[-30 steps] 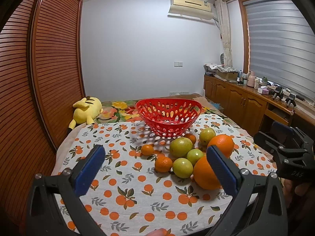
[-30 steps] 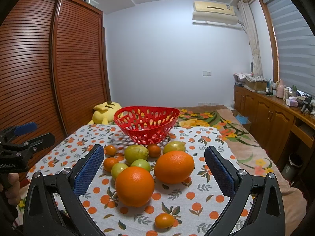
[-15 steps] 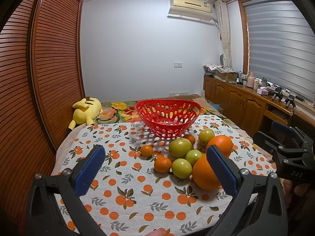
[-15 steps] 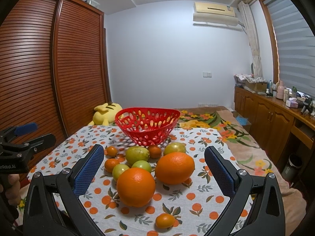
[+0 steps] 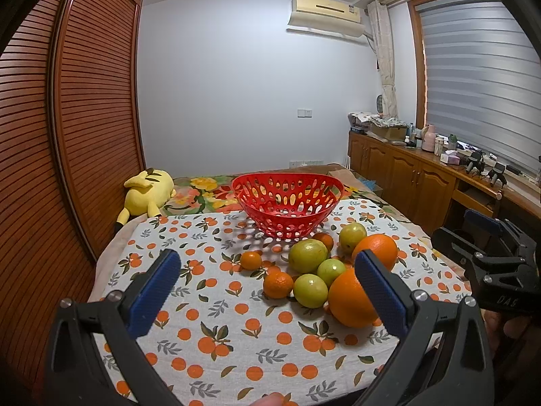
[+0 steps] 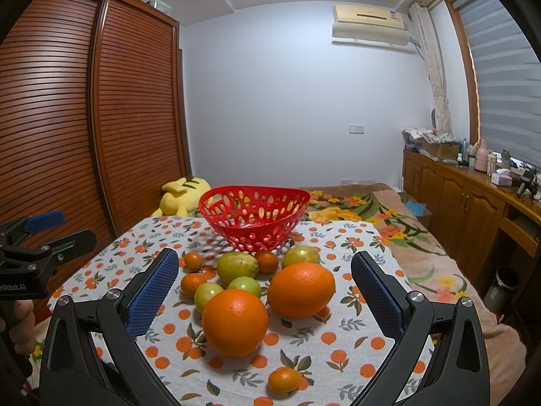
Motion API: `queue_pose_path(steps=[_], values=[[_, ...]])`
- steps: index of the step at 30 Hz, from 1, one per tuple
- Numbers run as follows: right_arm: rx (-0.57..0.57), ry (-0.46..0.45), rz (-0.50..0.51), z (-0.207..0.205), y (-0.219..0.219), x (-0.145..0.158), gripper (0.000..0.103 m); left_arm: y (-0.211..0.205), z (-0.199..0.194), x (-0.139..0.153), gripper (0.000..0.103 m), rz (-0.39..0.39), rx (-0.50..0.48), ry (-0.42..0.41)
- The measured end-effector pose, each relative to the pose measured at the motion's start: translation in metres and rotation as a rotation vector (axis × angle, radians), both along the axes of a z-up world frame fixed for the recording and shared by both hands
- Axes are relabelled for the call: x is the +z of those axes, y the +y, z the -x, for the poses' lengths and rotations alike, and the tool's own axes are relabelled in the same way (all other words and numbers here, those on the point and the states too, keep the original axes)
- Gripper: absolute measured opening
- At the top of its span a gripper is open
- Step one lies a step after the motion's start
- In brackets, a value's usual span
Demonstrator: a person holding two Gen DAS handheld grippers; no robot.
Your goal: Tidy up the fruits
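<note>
Table covered by an orange-print tablecloth (image 6: 341, 333) bears a red basket (image 6: 254, 216), two large oranges (image 6: 302, 289), green fruits (image 6: 236, 264) and small tangerines (image 6: 284, 379).

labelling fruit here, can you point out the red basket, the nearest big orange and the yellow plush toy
red basket (image 6: 219, 199): right wrist view, on its near left rim.
nearest big orange (image 6: 235, 321): right wrist view, middle of its peel.
yellow plush toy (image 5: 147, 189): left wrist view, middle of its body.
</note>
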State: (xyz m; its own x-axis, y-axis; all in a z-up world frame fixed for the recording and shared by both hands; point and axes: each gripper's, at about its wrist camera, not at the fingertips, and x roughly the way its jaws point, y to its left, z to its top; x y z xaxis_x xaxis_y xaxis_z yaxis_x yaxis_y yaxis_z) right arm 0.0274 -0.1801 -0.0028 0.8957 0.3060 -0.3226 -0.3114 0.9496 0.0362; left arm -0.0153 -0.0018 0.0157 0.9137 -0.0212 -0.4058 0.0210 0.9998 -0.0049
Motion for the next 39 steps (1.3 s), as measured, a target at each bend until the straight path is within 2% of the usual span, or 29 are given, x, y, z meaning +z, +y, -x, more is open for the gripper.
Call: queue_pose_path(steps=[27, 39], values=[[0.005, 0.005, 0.006, 0.002, 0.002, -0.002, 0.103, -0.006, 0.002, -0.001, 0.103, 0.004, -0.001, 0.006], [0.014, 0.071, 0.028, -0.001, -0.007, -0.029, 0.103, -0.004, -0.014, -0.034, 0.103, 0.030, -0.026, 0.072]])
